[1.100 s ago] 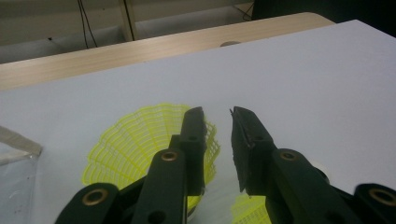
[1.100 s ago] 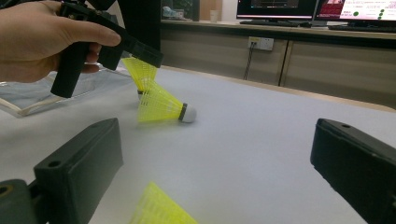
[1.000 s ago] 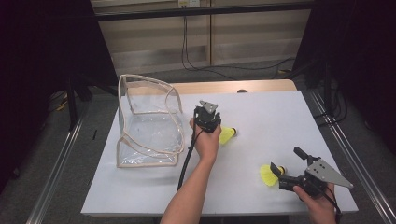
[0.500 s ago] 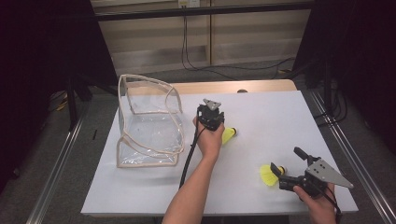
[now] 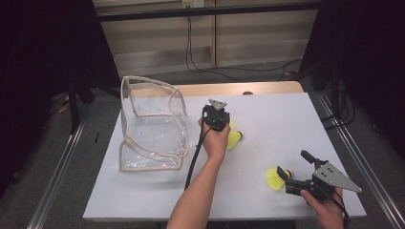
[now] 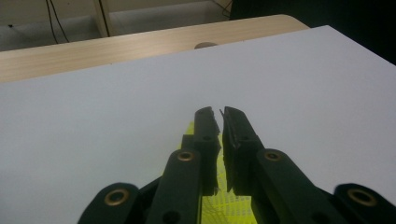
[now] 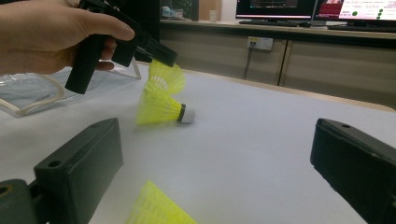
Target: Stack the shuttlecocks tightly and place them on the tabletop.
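Two yellow mesh-skirt shuttlecocks: one (image 5: 235, 139) pinched by left gripper (image 5: 224, 125)

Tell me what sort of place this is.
Probably a lab or office workroom set up for recording. A white table stands inside a metal frame hung with dark curtains, computer monitors sit on a counter behind, and wall sockets with trailing cables show at the back.

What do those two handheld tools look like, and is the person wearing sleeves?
Both are black. The left gripper carries a grey three-cornered plate and trails a black cable; its jaws show brass-coloured rivets. The right gripper has a larger grey plate with small holes. Both forearms are bare, no sleeves.
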Tool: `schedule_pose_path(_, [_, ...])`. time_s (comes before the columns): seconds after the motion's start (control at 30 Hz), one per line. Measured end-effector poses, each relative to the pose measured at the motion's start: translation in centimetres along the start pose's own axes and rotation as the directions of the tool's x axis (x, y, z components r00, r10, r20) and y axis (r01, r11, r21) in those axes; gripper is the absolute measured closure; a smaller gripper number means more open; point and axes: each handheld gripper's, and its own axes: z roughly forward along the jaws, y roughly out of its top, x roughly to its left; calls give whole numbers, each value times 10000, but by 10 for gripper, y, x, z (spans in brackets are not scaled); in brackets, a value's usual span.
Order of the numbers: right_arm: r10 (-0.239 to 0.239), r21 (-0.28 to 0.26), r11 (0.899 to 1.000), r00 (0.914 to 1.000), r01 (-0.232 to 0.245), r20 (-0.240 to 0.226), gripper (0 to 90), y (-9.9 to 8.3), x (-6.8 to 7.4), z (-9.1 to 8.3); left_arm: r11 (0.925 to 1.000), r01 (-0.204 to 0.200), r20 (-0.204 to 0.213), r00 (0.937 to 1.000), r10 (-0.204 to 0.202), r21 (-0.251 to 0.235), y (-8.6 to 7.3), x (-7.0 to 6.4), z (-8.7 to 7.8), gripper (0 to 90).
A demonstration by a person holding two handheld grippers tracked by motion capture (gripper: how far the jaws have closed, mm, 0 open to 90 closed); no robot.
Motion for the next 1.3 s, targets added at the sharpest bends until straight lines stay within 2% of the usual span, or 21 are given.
schedule_pose_path(0.67, [-17,11,10000,10000,17,-33,19,0,0,0,9997,106,22,9999,-105,-220,1,2,2,850])
schedule_pose_path(1.1, [-36,43,10000,10000,36,-17,19,0,0,0,9994,129,190,9997,-123,-308,1,1,5,835])
schedule_pose_path(1.3, [-57,40,10000,10000,58,-52,19,-1,0,0,9998,66,-20,10000,-67,-171,2,7,7,835])
